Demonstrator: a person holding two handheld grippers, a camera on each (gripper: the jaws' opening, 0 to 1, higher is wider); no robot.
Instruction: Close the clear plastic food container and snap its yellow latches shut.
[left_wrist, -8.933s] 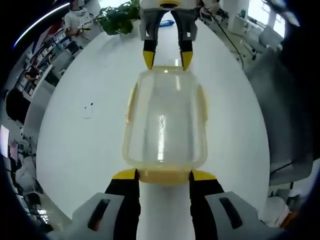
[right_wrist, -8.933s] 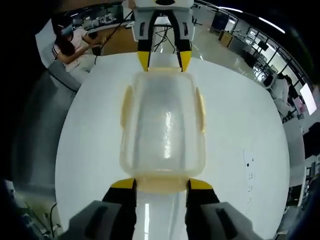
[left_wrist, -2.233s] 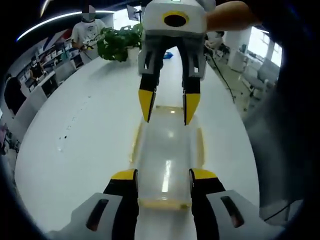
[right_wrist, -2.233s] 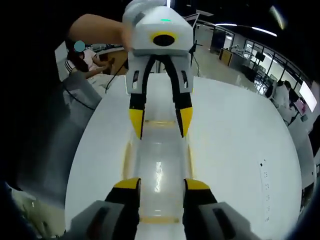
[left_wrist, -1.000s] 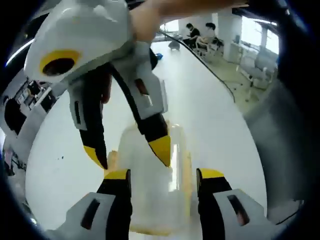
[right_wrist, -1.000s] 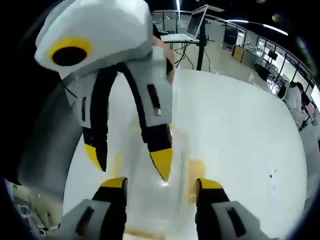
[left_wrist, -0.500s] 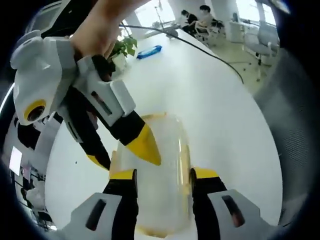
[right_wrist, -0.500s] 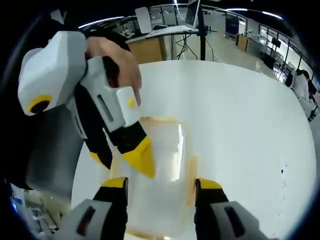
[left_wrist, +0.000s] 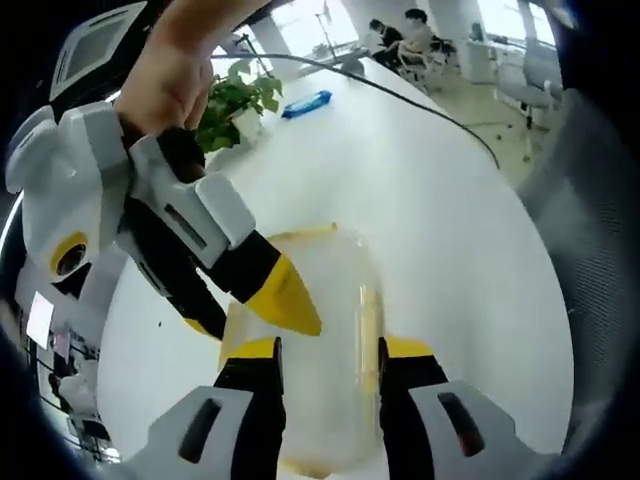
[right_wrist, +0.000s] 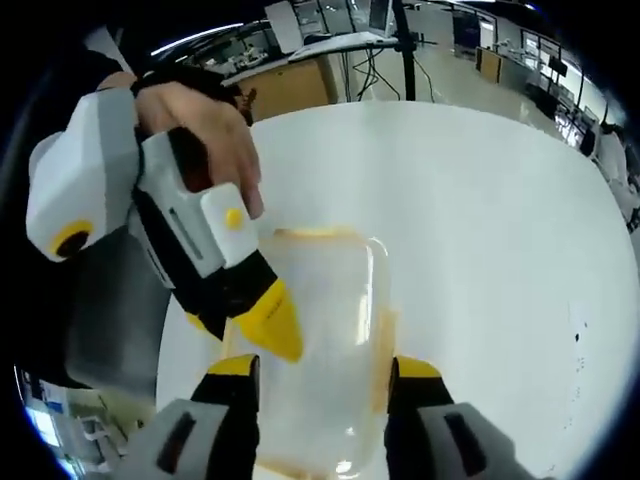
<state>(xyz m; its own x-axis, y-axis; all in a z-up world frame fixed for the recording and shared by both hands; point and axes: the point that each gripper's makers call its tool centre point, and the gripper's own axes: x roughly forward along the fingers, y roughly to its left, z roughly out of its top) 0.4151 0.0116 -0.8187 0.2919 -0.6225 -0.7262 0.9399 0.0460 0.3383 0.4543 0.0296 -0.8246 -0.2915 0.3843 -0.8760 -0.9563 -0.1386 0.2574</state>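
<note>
The clear plastic container (left_wrist: 330, 290) lies on the white table (left_wrist: 450, 230) with its lid on; a yellow latch (left_wrist: 368, 312) shows along its right side and another at the far end. My left gripper (left_wrist: 328, 350) hovers open over its near end. My right gripper (left_wrist: 243, 312), held by a hand, reaches in from the left, open, one yellow fingertip (left_wrist: 288, 302) over the container's left edge. In the right gripper view the container (right_wrist: 335, 300) sits under my open right gripper (right_wrist: 323, 367), and the left gripper (right_wrist: 235, 322) crosses in from the left.
A potted plant (left_wrist: 240, 95), a blue object (left_wrist: 302, 103) and a black cable lie on the far table. People sit beyond it. A grey chair (right_wrist: 105, 330) stands by the table's left edge, with desks and a stand (right_wrist: 405, 50) behind.
The two grippers faced each other across the container's ends, jaws around the end latches. They have since lifted, swung sideways and now cross over the container's left side. The container has stayed put.
</note>
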